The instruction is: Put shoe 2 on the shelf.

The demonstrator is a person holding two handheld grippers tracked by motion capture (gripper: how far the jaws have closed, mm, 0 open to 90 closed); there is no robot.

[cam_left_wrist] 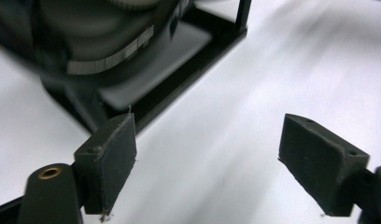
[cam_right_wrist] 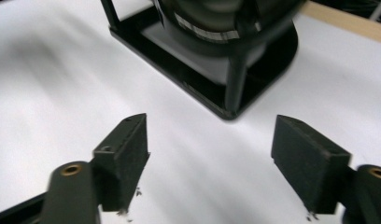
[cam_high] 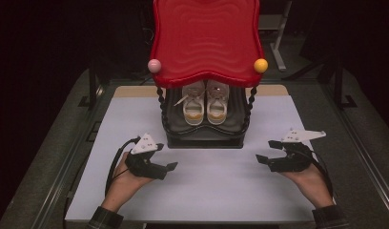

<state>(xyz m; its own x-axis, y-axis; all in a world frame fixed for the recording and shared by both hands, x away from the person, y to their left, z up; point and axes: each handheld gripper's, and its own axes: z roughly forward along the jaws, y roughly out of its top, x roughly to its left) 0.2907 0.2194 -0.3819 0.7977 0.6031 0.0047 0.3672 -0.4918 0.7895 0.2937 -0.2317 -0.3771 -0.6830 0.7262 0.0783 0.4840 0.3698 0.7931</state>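
Flanking the shoe rack [cam_high: 204, 136], both tongs [cam_high: 168, 156] [cam_high: 265, 151] gape empty.

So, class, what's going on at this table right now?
A person holds a claw in each hand over a white table. The left claw and the right claw are both open and empty, one on either side of a black rack. A pair of shoes sits on it, under a red tray.

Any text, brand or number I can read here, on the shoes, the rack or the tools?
None readable.
Shoes: no legible brand; marks too small.
Rack, red top shelf: wavy ridges, no lettering.
Left tool, right tool: no labels.
Light band on the rack: blurred, unreadable.
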